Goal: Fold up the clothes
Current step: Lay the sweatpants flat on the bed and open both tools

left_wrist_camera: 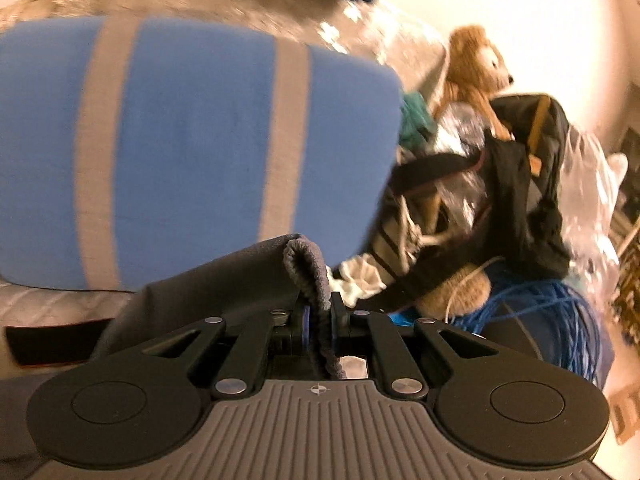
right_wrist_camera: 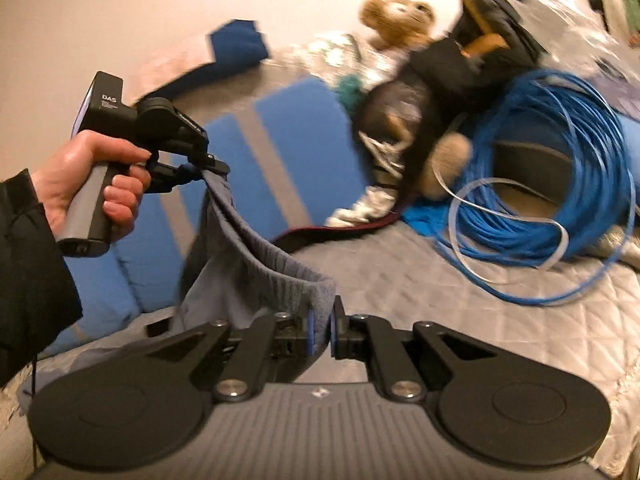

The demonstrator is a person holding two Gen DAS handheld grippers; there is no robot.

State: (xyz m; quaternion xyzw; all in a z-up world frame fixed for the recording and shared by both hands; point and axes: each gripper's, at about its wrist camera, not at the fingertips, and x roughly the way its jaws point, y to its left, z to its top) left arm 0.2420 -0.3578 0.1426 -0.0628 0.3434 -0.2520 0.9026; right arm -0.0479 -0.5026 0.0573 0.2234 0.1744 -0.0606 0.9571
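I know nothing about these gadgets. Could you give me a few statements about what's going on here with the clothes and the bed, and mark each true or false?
1. Both tongs are clamped on the same grey garment. True: the left tongs and the right tongs each pinch its ribbed band.
2. The garment lies folded flat on the bed. False: it hangs stretched between the two tongs.
3. A coil of blue cable lies on the quilted bedcover. True.
4. The stuffed bear is held in the right tongs. False: it lies in the clutter behind.
5. A bare hand holds the left tool's handle. True.
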